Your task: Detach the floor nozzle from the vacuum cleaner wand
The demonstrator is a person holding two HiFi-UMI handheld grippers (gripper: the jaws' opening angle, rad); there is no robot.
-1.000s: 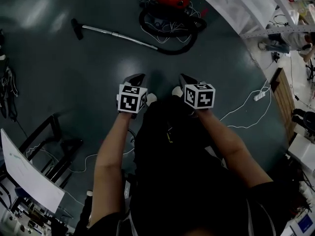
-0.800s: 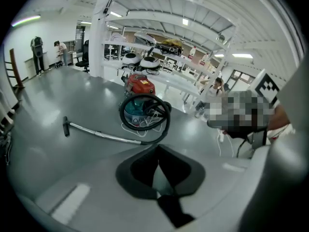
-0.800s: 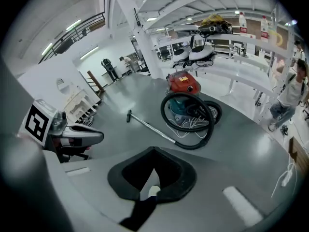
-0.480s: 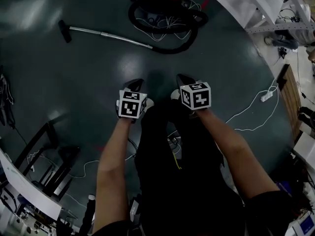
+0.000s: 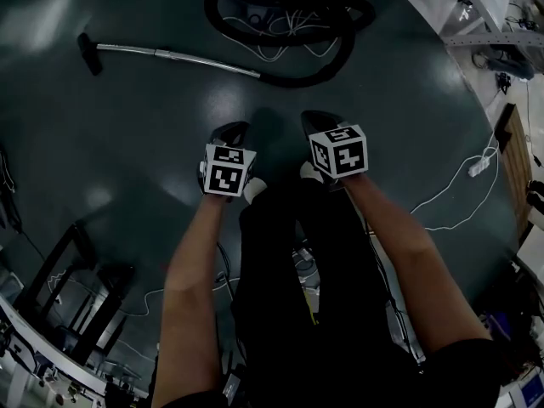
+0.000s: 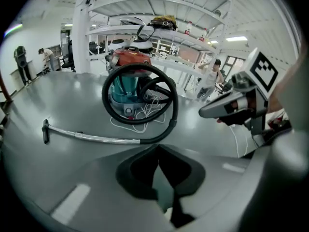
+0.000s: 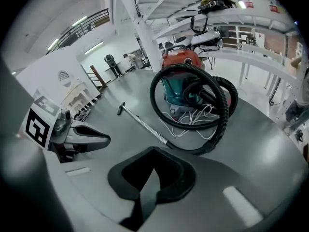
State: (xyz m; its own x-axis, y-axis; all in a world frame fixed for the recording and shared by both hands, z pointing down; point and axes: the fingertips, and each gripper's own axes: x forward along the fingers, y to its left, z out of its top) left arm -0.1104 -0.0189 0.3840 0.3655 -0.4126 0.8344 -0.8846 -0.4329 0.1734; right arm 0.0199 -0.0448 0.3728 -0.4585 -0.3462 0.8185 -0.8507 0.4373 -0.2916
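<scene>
A black floor nozzle (image 5: 88, 53) sits on the end of a shiny metal wand (image 5: 174, 57) that lies on the dark floor at the upper left of the head view. The wand joins a looped black hose (image 5: 316, 70). In the left gripper view the floor nozzle (image 6: 45, 131) and the wand (image 6: 96, 138) lie ahead at the left. The right gripper view has the floor nozzle (image 7: 120, 108) and wand (image 7: 145, 125) ahead too. My left gripper (image 5: 229, 134) and right gripper (image 5: 316, 126) hang side by side well short of the wand, both shut and empty.
A red and teal vacuum cleaner body (image 6: 129, 83) stands beyond the hose with white cord (image 6: 140, 115) coiled by it. A black metal stand (image 5: 68, 270) is at the lower left, a white cable with a power strip (image 5: 476, 167) at the right. Shelving (image 7: 231, 18) rises behind.
Both grippers have dropped lower toward the floor, still shut. The view has tilted, so the nozzle, wand and vacuum have slid toward the upper left of the head view.
</scene>
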